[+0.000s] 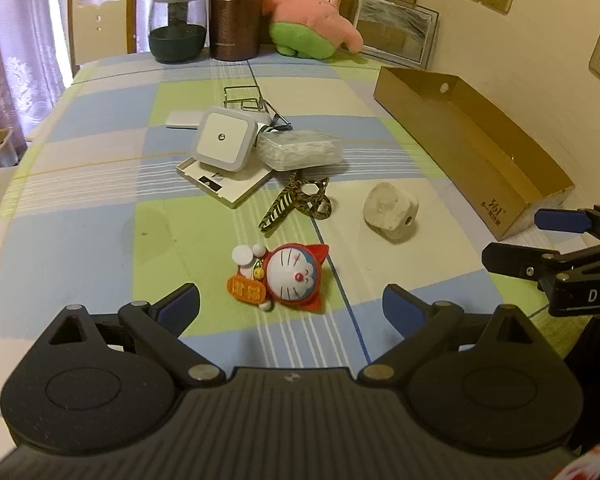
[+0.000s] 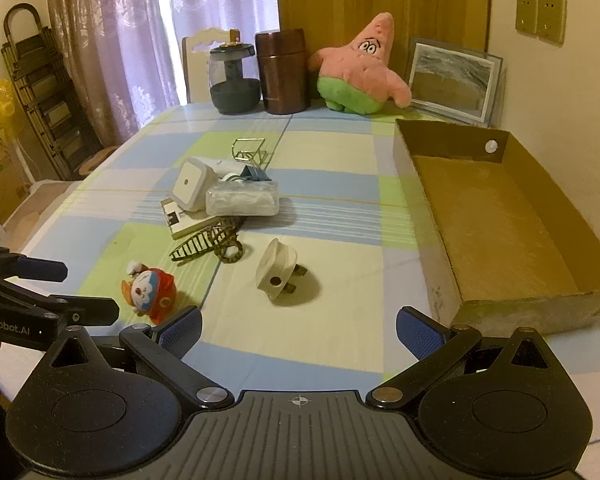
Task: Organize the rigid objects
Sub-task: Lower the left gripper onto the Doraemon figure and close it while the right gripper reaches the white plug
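Note:
A red Doraemon toy (image 1: 285, 276) lies on the checked tablecloth just ahead of my open, empty left gripper (image 1: 291, 305); it also shows in the right wrist view (image 2: 150, 290). A white plug adapter (image 1: 391, 212) (image 2: 277, 271) lies ahead of my open, empty right gripper (image 2: 299, 330). Behind them is a pile: a white square night light (image 1: 224, 138) (image 2: 191, 184), a clear plastic box (image 1: 299, 149) (image 2: 242, 199), a flat white box (image 1: 224, 180), striped scissors (image 1: 296, 202) (image 2: 208, 244), a binder clip (image 2: 256, 174). An open gold cardboard box (image 1: 476, 144) (image 2: 496, 220) stands at the right.
At the table's far edge stand a dark glass jar (image 2: 234, 82), a brown canister (image 2: 283, 72), a Patrick plush (image 2: 360, 68) and a framed picture (image 2: 454, 80). A wire stand (image 2: 249, 150) sits behind the pile. A chair (image 1: 100, 20) and curtains are beyond.

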`<state>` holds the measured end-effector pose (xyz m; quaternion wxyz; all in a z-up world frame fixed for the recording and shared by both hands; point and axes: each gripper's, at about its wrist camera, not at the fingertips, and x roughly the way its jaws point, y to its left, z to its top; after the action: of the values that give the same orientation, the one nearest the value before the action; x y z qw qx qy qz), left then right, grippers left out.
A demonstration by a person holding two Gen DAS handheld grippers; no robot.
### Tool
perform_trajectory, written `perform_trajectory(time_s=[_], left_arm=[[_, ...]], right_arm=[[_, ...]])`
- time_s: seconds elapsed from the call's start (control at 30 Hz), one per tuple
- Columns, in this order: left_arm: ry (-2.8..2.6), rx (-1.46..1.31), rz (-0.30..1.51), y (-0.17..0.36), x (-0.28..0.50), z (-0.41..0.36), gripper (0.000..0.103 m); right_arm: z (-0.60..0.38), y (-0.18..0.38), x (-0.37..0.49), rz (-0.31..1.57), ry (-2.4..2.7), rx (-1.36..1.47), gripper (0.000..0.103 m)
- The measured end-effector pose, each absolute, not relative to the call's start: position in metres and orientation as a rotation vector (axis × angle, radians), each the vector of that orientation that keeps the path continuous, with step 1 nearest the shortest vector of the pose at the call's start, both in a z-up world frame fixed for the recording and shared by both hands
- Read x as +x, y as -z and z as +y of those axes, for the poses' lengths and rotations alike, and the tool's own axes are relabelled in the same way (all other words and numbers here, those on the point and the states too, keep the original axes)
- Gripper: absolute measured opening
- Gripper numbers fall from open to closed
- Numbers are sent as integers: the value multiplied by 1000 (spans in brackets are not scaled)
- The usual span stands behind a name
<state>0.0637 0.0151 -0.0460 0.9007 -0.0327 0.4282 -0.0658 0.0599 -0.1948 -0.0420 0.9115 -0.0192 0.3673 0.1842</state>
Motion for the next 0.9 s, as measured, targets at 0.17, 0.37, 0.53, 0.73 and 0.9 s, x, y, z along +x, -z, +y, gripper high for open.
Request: perform_trajectory(time_s=[0.17, 0.37, 0.53, 0.73, 0.9], left_arm=[[168, -104, 892, 59, 78, 24, 96], [213, -83, 888, 72, 93, 29, 96], [241, -76, 895, 83, 104, 32, 96], [254, -103, 898, 93, 110, 36, 91], [279, -112, 923, 101, 116, 38, 85]], right_arm=[[-192, 52, 72, 768, -391, -58, 101], [-186, 65, 83, 775, -395, -85, 101], [-183, 71, 90, 774, -408, -98, 101], [-180, 75, 95, 775, -412, -104, 101], [-179, 77, 99, 784, -415, -100, 101]])
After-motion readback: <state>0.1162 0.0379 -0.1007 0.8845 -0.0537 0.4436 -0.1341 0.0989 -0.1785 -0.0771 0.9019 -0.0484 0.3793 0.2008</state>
